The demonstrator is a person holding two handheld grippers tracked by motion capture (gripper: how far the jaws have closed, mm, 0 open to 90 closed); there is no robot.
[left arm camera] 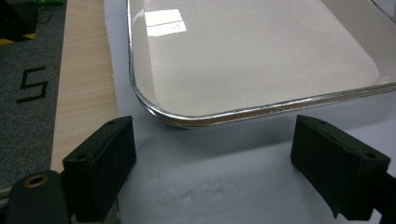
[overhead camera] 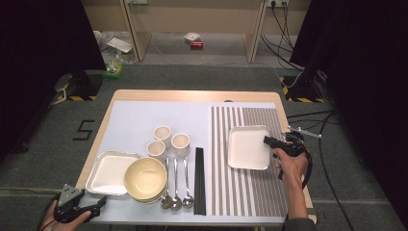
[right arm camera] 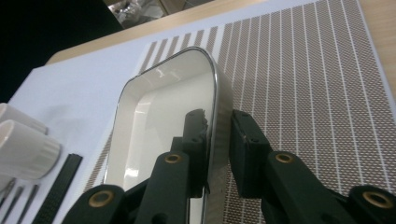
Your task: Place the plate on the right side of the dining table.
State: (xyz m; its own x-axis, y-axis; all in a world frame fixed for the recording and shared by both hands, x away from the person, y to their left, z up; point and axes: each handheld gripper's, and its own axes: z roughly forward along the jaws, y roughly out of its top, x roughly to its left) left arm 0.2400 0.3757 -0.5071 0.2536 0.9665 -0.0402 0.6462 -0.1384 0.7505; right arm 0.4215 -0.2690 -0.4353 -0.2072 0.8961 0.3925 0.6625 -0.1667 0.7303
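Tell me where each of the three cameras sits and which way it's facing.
High view: above the table's near side, facing forward and down; both hands, left gripper, right gripper.
Left gripper view: on that gripper, facing the silver-rimmed tray beyond open jaws.
Right gripper view: on that gripper, along jaws straddling the square dish's rim.
Shared: high and right gripper views both show the striped placemat.

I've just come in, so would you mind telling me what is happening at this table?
A person holds a gripper in each hand. The right gripper straddles the rim of the square white dish on the striped mat, one jaw inside and one outside. The left gripper, jaws open, hovers just before the silver-rimmed tray.
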